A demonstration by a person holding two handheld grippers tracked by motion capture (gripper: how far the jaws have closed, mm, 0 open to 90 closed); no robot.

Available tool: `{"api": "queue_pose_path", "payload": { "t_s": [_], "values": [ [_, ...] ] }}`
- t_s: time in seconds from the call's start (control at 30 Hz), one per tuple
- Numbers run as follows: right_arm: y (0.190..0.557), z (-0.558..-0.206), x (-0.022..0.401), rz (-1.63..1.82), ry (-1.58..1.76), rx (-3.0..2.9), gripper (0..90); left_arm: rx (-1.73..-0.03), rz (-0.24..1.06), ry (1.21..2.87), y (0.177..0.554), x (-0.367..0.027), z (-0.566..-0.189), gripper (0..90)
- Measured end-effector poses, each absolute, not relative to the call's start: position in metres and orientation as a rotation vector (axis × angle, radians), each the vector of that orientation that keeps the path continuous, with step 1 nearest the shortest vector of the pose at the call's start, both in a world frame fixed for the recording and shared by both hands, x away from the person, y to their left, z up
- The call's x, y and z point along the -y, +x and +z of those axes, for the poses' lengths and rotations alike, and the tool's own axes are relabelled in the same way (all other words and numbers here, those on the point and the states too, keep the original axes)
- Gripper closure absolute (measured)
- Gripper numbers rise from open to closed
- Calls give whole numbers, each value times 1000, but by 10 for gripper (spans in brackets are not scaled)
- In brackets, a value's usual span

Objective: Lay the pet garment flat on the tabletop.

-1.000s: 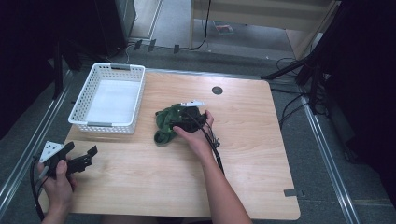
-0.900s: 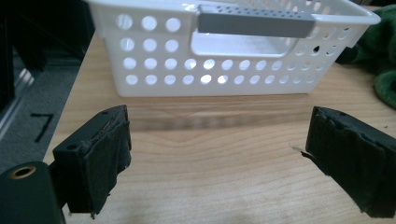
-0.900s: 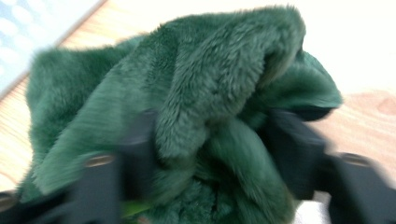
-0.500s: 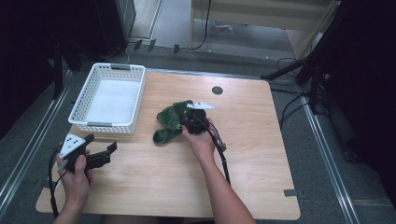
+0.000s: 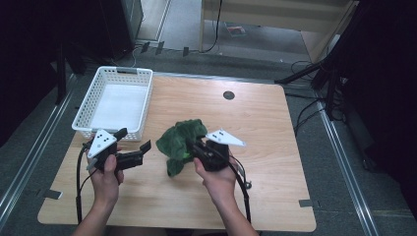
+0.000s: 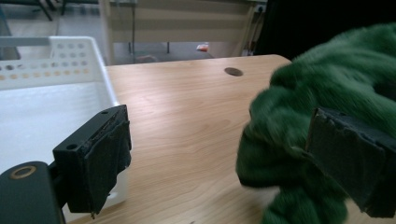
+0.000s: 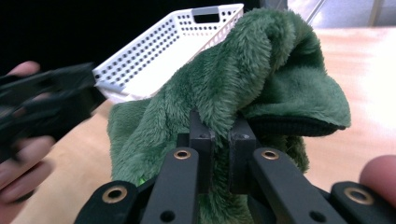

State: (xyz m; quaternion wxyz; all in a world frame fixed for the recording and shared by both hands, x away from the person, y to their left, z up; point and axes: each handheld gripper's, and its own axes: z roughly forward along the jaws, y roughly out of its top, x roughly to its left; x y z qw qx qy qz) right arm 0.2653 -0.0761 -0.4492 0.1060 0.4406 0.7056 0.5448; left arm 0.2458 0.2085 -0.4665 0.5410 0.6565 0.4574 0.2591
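Observation:
A green fleece cloth [image 5: 179, 142] hangs bunched over the middle of the wooden table, pinched by my right gripper [image 5: 193, 147]. In the right gripper view the two jaws are shut on a fold of the cloth [image 7: 243, 79], and the gripper [image 7: 222, 130] holds it slightly lifted. My left gripper [image 5: 134, 146] stands open just left of the cloth, near the basket's front corner. In the left gripper view its pads [image 6: 100, 158] are wide apart and the cloth [image 6: 327, 93] lies against the right-hand pad.
A white perforated plastic basket [image 5: 142, 93] stands at the far left of the table [image 5: 275, 147]; it is empty. A round cable hole [image 5: 228, 95] sits near the far edge. Cables trail from both grippers toward the front edge.
My left gripper has moved right and forward, from the table's front left corner to right beside the cloth. My right gripper has pulled the cloth a little toward the front.

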Motion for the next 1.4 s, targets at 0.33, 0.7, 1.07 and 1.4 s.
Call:
{"api": "queue_pose_path", "payload": {
  "t_s": [0.33,0.7,1.07,1.4],
  "values": [
    [241,-504,149,1486,1401,-2081,401,-1024,492,1734,243,-179,-502,71],
    [228,-483,131,1525,1175,-2129,319,-927,268,1936,236,-140,-534,86],
    [265,-506,108,1198,1194,-2276,802,-855,230,2104,231,-120,-548,557],
    [360,-441,122,1377,1311,-1922,609,-871,185,2108,236,-135,-546,786]
  ]
}}
